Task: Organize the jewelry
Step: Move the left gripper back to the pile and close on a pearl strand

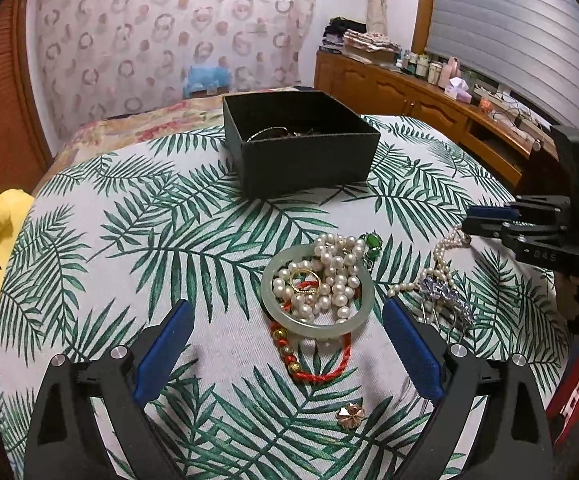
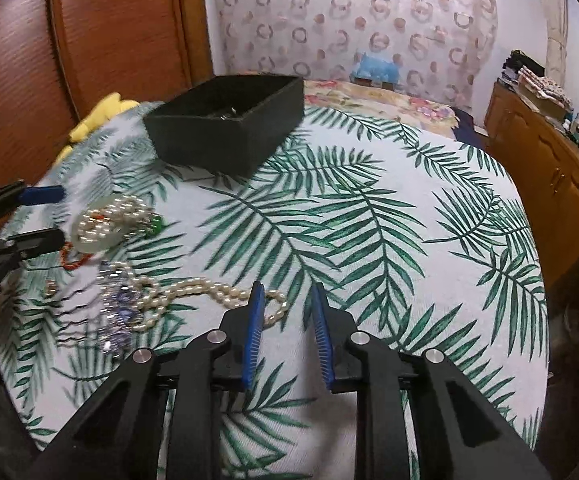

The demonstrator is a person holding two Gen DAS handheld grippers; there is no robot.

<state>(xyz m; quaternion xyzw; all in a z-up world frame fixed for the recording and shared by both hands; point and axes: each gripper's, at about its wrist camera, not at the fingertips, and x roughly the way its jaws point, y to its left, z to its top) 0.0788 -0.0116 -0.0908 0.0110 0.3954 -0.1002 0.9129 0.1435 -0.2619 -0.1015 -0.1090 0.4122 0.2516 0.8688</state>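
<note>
1. Leaf-printed woven cloth (image 1: 137,240) covers the round bench, green fronds on white; behind it hang a circle-patterned curtain and wooden cabinets.
2. Black square box (image 1: 301,140), matte and open-topped, stands at the far side of the bench with a thin chain lying inside.
3. Pale green bangle (image 1: 317,292), smooth and round, lies in the middle of the cloth, with a heap of round white pearls (image 1: 337,264) piled in and over it and a thin gold ring (image 1: 305,280) inside the hoop.
4. Red twisted cord bracelet (image 1: 321,360) with gold beads runs out from under the bangle's near edge; a green stone piece (image 1: 371,242) sits at the far edge of the pearl heap.
5. Small gold clover charm (image 1: 351,416) lies apart, nearer the left gripper.
6. Second strand of oval pearls (image 2: 209,292) and a purple, glittering hair comb (image 2: 121,312) with wavy dark prongs lie to the bangle's right.
7. Left gripper (image 1: 285,320) tilts down toward the bangle, blue-padded fingers spread wide to either side of it, gripping nothing.
8. Right gripper (image 2: 287,308) also tilts down, its fingers narrowly apart with bare cloth between them; the left pad sits over the end of the oval-pearl strand, and whether it touches is unclear.
</note>
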